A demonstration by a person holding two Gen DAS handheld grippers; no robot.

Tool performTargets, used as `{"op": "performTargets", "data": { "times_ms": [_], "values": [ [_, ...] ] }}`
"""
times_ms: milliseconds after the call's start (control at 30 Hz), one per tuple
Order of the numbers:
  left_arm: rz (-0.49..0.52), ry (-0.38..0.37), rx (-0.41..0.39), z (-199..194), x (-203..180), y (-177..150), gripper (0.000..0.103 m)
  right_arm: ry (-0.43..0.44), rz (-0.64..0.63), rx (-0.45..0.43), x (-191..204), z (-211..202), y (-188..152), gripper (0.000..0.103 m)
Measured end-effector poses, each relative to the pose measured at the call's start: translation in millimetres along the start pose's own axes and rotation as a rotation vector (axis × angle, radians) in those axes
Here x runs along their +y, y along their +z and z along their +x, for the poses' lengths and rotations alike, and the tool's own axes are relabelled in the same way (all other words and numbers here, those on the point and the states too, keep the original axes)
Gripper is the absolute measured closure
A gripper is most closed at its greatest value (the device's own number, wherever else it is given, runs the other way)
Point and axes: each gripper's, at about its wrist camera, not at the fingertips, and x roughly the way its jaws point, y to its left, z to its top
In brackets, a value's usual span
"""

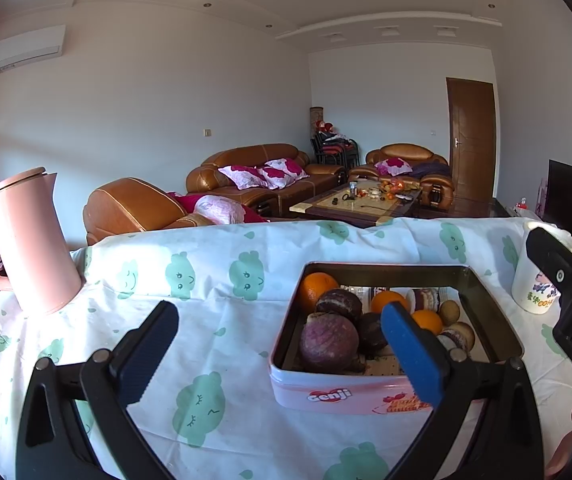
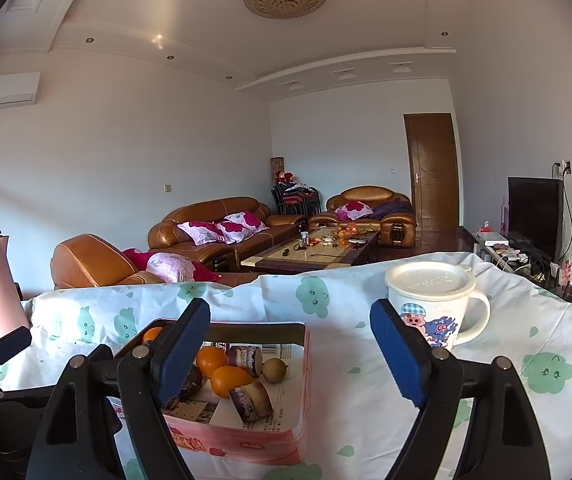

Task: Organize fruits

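Observation:
A pink tin [image 1: 326, 394] stands on the cloth-covered table and holds several fruits. Among them are oranges [image 1: 316, 288], a purple round fruit [image 1: 328, 340], dark brown fruits and cut purple pieces. My left gripper [image 1: 282, 344] hovers open just in front of the tin, its right finger over the tin's near edge, and grips nothing. In the right wrist view the tin [image 2: 246, 440] lies low and left with two oranges [image 2: 222, 370] and a small brown fruit [image 2: 274, 369]. My right gripper [image 2: 292, 354] is open and empty, with its left finger above the tin.
A pink kettle [image 1: 26, 244] stands at the table's left. A white lidded cartoon mug [image 2: 434, 304] stands at the right, close behind my right gripper's right finger. The flowered cloth [image 1: 214, 280] drops off at the far edge. Sofas and a coffee table lie beyond.

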Motion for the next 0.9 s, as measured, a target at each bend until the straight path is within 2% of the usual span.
{"op": "performTargets", "data": {
  "times_ms": [900],
  "values": [
    [-0.019,0.015,0.02,0.1,4.6,-1.0,0.0,-0.004,0.007,0.001,-3.0,-1.5,0.3,0.019]
  ]
}}
